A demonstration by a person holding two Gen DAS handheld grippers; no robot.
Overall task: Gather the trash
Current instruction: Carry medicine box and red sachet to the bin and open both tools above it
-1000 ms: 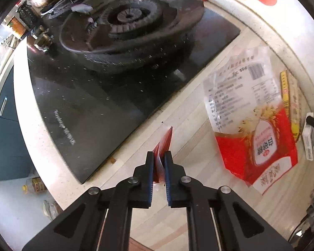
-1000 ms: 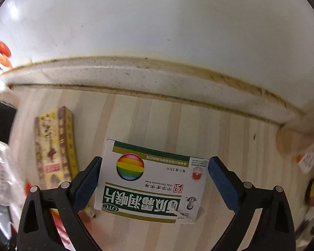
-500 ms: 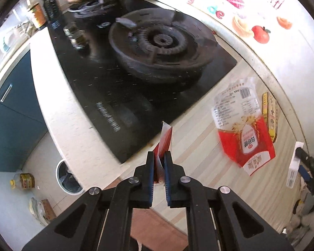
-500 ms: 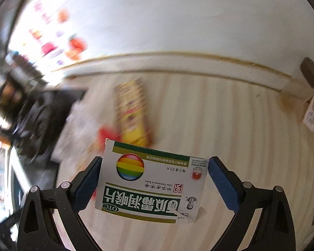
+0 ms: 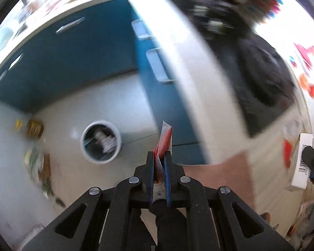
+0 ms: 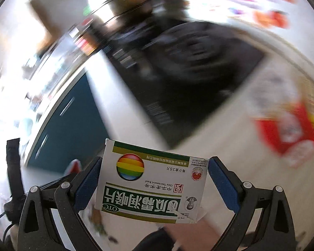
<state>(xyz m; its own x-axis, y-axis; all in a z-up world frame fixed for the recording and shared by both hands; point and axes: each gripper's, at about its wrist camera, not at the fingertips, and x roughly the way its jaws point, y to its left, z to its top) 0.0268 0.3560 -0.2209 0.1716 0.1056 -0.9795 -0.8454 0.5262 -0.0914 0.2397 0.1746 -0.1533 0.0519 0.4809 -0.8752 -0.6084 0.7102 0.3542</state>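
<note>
Left wrist view: the left gripper (image 5: 158, 163) is clamped on a thin red sachet (image 5: 165, 141), which stands up between the two fingers out over the floor, past the worktop (image 5: 190, 67) edge. The round grey bin (image 5: 101, 141) sits on the floor below and to the left, with scrap already in it. The risk here is a miss: the sachet is light and flat, so if let go before the gripper is over the bin mouth it would likely flutter aside onto the floor, where other litter (image 5: 39, 167) already lies beside the bin. The blue cabinet front (image 5: 165, 96) stands close on the right. At the right edge the white box (image 5: 301, 163) shows, held by the other gripper.

Right wrist view: the right gripper (image 6: 152, 179) holds a white and green medicine box (image 6: 150, 182) squeezed by its short ends between the blue pads (image 6: 223, 186), above the worktop edge. Held only at the ends, the card could buckle or slip. A red and white bag (image 6: 286, 129) lies on the worktop, uncollected, beside the black stove top (image 6: 190, 67); this view is heavily blurred.
</note>
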